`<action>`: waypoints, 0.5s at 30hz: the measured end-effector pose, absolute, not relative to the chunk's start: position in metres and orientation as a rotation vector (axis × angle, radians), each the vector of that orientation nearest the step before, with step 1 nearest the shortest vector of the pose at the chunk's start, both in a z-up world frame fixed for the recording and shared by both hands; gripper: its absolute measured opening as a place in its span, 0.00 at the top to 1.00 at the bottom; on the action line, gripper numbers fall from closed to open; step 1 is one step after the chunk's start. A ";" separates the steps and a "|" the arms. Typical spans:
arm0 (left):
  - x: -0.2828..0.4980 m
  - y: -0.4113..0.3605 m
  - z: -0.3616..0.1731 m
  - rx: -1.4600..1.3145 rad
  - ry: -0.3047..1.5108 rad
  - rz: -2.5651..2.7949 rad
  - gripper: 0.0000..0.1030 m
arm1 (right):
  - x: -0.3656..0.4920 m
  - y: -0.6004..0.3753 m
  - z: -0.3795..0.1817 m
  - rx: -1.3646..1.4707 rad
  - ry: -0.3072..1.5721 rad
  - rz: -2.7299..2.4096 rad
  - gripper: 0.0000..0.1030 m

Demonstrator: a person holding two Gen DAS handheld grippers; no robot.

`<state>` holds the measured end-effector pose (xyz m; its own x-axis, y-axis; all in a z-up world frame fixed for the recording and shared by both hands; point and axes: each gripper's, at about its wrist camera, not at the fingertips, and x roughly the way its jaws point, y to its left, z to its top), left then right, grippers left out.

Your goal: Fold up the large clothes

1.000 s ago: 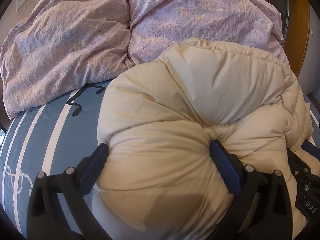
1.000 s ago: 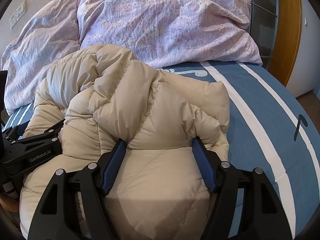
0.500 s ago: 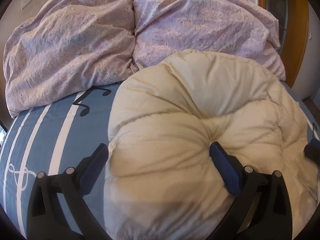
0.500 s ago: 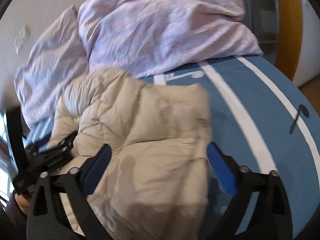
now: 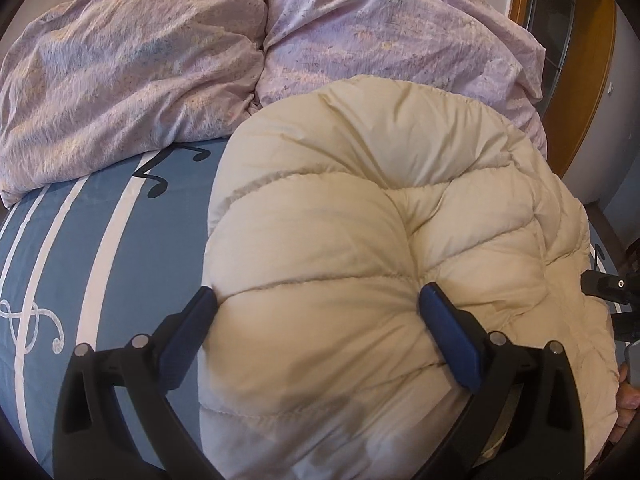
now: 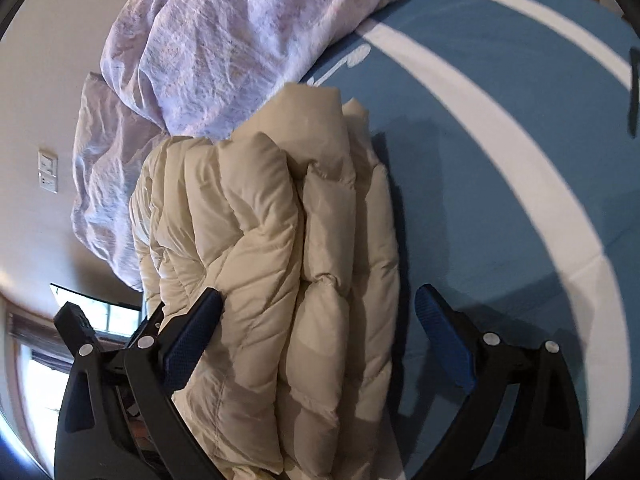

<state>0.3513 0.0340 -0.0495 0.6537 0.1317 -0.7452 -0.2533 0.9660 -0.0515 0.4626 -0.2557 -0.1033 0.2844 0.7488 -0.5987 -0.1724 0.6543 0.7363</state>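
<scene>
We are seeing a cream quilted down jacket [image 5: 360, 264] lying bunched on a blue bedsheet [image 5: 104, 248] with white stripes and music-note prints, its far end touching the rumpled lilac duvet [image 5: 160, 64] at the head of the bed. In the left wrist view the left gripper [image 5: 318, 304] is pinching a puffy fold of the jacket, both blue pads [image 5: 448, 332] pressing into the fabric and dimpling it. In the right wrist view the jacket [image 6: 272, 248] is showing as stacked, folded layers, and the right gripper [image 6: 318, 304] is spread wide: its left pad is touching the jacket's side while the right pad is hanging over bare sheet [image 6: 500, 184], apart from the fabric. We are also seeing the duvet [image 6: 224, 48] behind and a wall switch plate [image 6: 48, 171] at the left.
</scene>
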 end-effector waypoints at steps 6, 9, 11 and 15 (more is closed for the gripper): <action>0.351 0.035 -0.049 -0.152 0.830 0.215 0.02 | 0.461 -0.244 -0.102 0.607 1.118 0.737 0.08; 0.348 0.035 -0.046 -0.146 0.828 0.214 0.02 | 0.463 -0.236 -0.105 0.619 1.129 0.761 0.24; 0.344 0.037 -0.041 -0.144 0.823 0.210 0.02 | 0.461 -0.234 -0.107 0.622 1.126 0.765 0.33; 0.333 0.044 -0.029 -0.140 0.804 0.201 0.02 | 0.459 -0.236 -0.105 0.655 1.102 0.775 0.59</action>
